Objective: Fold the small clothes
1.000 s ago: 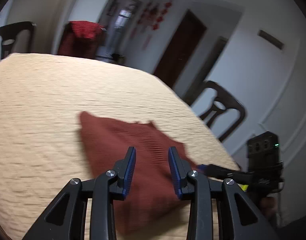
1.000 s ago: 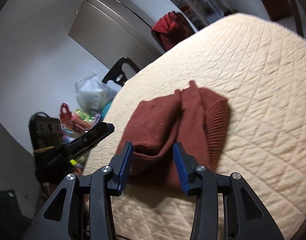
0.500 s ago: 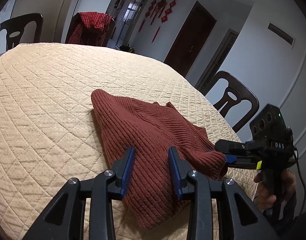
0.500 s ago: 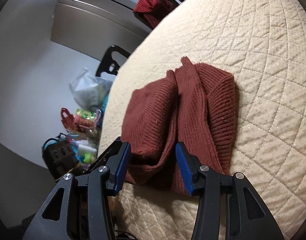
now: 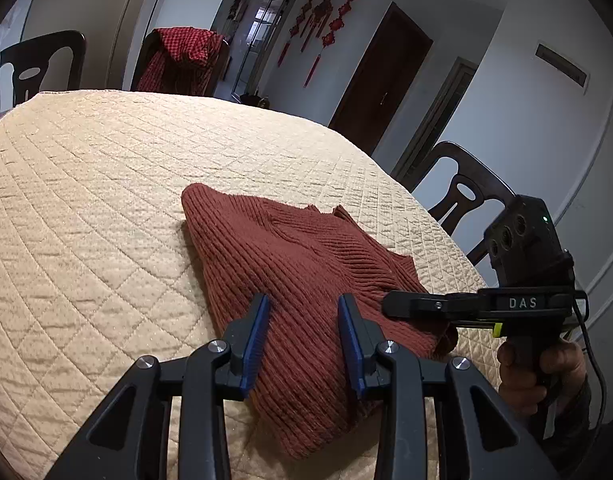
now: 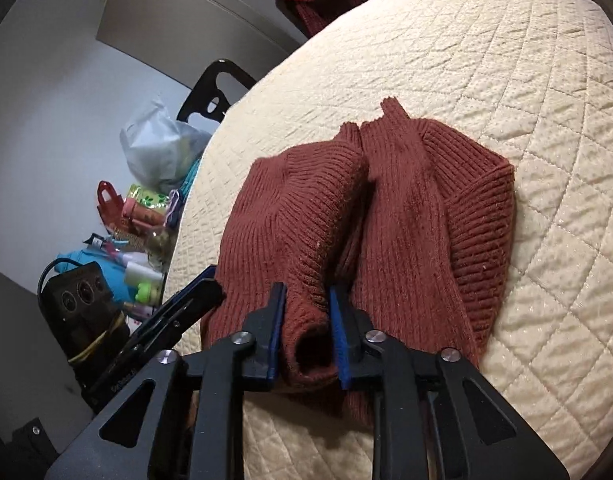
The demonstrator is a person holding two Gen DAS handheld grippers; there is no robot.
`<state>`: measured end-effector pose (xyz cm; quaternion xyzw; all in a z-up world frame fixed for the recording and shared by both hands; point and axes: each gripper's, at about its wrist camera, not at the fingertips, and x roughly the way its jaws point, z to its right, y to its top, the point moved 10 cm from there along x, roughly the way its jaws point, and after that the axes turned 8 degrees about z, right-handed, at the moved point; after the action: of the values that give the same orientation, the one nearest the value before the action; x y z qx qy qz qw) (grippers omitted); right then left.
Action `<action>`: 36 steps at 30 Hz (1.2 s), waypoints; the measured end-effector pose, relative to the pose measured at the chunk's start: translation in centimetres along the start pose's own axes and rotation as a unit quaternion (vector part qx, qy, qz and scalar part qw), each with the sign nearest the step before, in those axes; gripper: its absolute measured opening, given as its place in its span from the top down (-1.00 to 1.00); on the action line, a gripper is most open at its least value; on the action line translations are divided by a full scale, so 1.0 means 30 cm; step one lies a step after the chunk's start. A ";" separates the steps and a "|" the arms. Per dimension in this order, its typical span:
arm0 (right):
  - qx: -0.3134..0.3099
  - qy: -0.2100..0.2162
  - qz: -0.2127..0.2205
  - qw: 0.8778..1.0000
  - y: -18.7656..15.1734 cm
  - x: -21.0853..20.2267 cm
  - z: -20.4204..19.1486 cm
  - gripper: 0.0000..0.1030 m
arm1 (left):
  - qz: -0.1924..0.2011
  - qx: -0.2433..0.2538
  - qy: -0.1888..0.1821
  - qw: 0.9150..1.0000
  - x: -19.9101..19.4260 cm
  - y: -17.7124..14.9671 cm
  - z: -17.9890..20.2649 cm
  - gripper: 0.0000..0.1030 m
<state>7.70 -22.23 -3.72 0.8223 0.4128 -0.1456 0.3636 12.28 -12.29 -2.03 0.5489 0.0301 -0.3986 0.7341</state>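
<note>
While I've got the right gripper (image 6: 306, 330) in close, its jaws have just been closing and now pinch a rolled edge of the rust-red knit sweater (image 6: 386, 216), which lies bunched on the quilted cream table cover (image 6: 526, 80). My left gripper (image 5: 302, 334) hangs over the near end of the sweater (image 5: 290, 264), jaws partly spread, pads apart from the knit as far as I can tell. Only container around is a plastic bag (image 6: 158, 148) off the table; contents unclear.
</note>
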 end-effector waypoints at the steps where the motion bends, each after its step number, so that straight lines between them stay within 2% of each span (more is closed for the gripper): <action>1: -0.006 0.002 0.016 1.000 0.015 -0.028 -0.007 0.68 | 0.000 -0.001 0.000 1.000 0.001 0.008 0.000 0.29; 5: -0.034 -0.008 0.062 0.997 0.043 -0.148 -0.005 0.71 | 0.005 0.012 -0.008 1.000 0.012 0.037 0.040 0.28; 8: -0.038 -0.029 0.087 0.995 0.027 -0.215 0.053 0.71 | -0.003 0.023 -0.021 1.000 0.037 0.022 0.078 0.28; 12: -0.017 -0.049 0.081 0.995 -0.017 -0.203 0.151 0.79 | -0.014 0.041 -0.016 0.999 0.068 -0.013 0.098 0.27; 14: -0.010 -0.045 0.081 0.996 -0.025 -0.187 0.179 0.79 | -0.014 0.046 -0.014 0.999 0.065 -0.012 0.103 0.26; 20: -0.040 -0.051 0.080 0.995 -0.013 -0.199 0.124 0.76 | -0.015 0.052 -0.007 0.999 0.044 0.017 0.100 0.26; 23: -0.072 -0.070 0.111 0.989 0.033 -0.249 0.081 0.75 | -0.005 0.058 0.006 0.998 0.053 0.059 0.095 0.26; 25: -0.088 -0.065 0.125 0.986 0.062 -0.255 0.042 0.75 | -0.004 0.058 0.013 0.998 0.077 0.078 0.084 0.26; 30: -0.117 -0.069 0.089 0.987 0.069 -0.134 0.021 0.75 | -0.025 0.061 0.012 0.998 0.136 0.033 0.100 0.26; 32: -0.119 -0.117 0.073 0.983 0.074 -0.081 0.098 0.75 | -0.026 0.066 0.013 0.997 0.151 0.015 0.116 0.26; 34: -0.105 -0.121 0.077 0.984 0.080 -0.073 0.154 1.00 | -0.030 0.069 0.005 0.997 0.163 0.001 0.134 0.26; 36: -0.095 -0.117 0.086 0.985 0.081 -0.096 0.177 1.00 | -0.031 0.080 0.000 0.996 0.174 -0.011 0.150 0.26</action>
<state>8.16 -28.65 -4.67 0.7934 0.3074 -0.1696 0.4972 13.86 -18.94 -3.02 0.6051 0.0155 -0.4224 0.6747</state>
